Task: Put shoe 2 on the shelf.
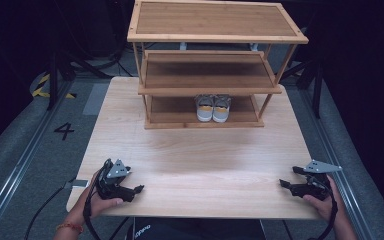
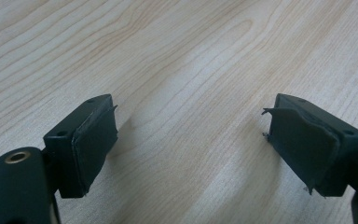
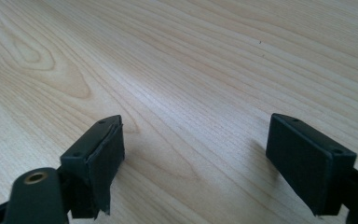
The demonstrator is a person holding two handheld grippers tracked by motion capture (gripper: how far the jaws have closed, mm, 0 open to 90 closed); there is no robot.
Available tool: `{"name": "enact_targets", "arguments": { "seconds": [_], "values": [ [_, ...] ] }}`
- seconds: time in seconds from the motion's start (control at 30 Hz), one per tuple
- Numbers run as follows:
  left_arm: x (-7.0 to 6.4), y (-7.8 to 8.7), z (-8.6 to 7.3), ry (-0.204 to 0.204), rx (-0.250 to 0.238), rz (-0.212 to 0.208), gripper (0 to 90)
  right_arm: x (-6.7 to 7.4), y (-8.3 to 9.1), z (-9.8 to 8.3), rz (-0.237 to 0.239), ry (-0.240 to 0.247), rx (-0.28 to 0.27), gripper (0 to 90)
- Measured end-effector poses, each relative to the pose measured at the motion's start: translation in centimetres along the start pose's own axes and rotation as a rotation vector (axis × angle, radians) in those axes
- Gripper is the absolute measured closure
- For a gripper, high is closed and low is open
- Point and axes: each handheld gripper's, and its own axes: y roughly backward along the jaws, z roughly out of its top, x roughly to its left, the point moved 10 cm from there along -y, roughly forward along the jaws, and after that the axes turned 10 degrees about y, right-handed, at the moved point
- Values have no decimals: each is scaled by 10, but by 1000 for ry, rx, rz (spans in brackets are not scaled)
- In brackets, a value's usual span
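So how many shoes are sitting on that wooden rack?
2: a pair of grey shoes with yellow and white heels, side by side on the wooden rack's bottom shelf.

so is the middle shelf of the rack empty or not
Empty. In the high view the middle shelf shows bare wood; the shoes sit on the bottom shelf.

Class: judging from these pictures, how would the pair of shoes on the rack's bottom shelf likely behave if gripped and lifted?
The shoes look small with fabric uppers, so probably light and soft, yielding under jaws. Their flat soles should resist rolling or tipping. Gripping one likely leaves the other behind.
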Motion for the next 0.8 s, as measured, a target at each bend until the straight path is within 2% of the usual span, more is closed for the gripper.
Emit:
{"name": "enact_targets", "arguments": {
  "seconds": [0.8],
  "values": [
    [0, -1, 1, 4, -7, -5, 157, 0, 0, 0, -3, 0, 1, 195]
  ]
}}
